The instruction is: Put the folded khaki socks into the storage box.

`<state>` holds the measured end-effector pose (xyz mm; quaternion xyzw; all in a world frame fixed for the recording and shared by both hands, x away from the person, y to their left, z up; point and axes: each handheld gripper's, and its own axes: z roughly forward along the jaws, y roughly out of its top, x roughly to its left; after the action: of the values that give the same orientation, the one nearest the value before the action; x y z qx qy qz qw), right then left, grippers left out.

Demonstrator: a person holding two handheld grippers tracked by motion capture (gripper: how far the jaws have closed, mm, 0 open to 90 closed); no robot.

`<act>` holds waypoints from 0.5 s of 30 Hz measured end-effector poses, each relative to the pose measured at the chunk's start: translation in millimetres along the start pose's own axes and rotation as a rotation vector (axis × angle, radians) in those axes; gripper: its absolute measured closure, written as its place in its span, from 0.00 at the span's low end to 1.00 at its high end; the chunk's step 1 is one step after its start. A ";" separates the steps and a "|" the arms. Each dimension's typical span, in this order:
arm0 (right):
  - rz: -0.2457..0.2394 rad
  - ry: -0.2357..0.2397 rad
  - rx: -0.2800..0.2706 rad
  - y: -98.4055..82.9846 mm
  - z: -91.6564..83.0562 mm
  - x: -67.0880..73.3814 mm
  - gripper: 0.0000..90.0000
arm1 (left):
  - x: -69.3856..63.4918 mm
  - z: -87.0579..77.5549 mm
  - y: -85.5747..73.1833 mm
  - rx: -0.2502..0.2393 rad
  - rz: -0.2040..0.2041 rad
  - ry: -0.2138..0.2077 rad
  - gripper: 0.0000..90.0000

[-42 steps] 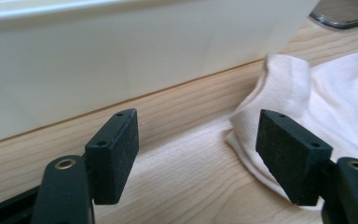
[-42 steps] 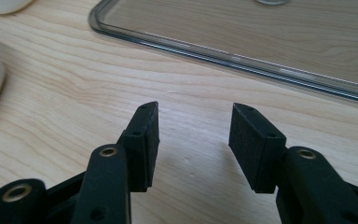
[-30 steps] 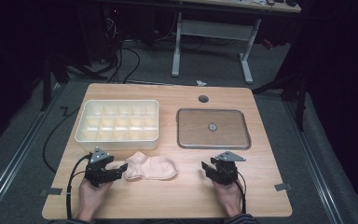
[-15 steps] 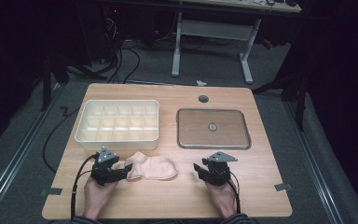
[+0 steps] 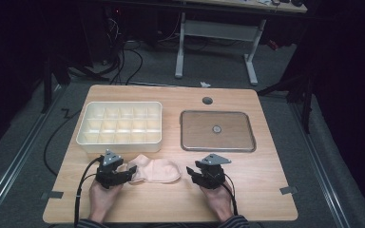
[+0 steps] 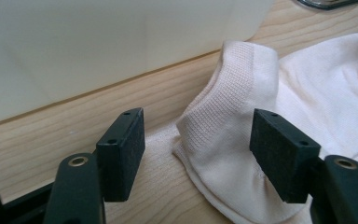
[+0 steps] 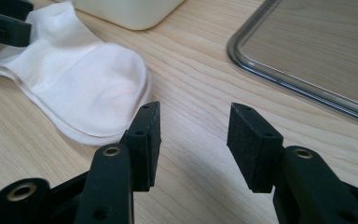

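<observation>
Near the wooden table's [image 5: 266, 199] front edge, the left gripper [image 6: 196, 140] is closing its spread jaws around the pale sock's [image 5: 154, 170] ribbed cuff, not yet pinching, while the right gripper [image 7: 193, 135] is hovering open beside the toe; squeezing both cuff layers squarely should grip best.

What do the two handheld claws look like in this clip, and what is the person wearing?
Both the left claw and the right claw are black, each topped by a grey three-cornered plate and trailing a black cable. In the gripper views, each has two flat rectangular black pads bolted on with brass-coloured fittings. A dark striped cuff shows at the right wrist.
</observation>
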<state>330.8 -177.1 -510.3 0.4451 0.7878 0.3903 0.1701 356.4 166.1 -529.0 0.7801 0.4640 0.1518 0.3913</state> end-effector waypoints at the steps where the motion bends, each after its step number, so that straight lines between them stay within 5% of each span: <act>1: -0.001 0.003 0.000 0.6 0.8 1.7 0.60 | -0.5 0.6 -0.3 0.004 0.003 0.000 0.40; 15: -0.049 0.058 0.007 13.2 17.5 24.7 0.60 | -4.4 4.0 -1.2 0.010 0.017 0.008 0.43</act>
<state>335.6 -144.4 -509.4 0.4146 0.8044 0.3961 0.1550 355.8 160.8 -532.0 0.7852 0.4599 0.1560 0.3843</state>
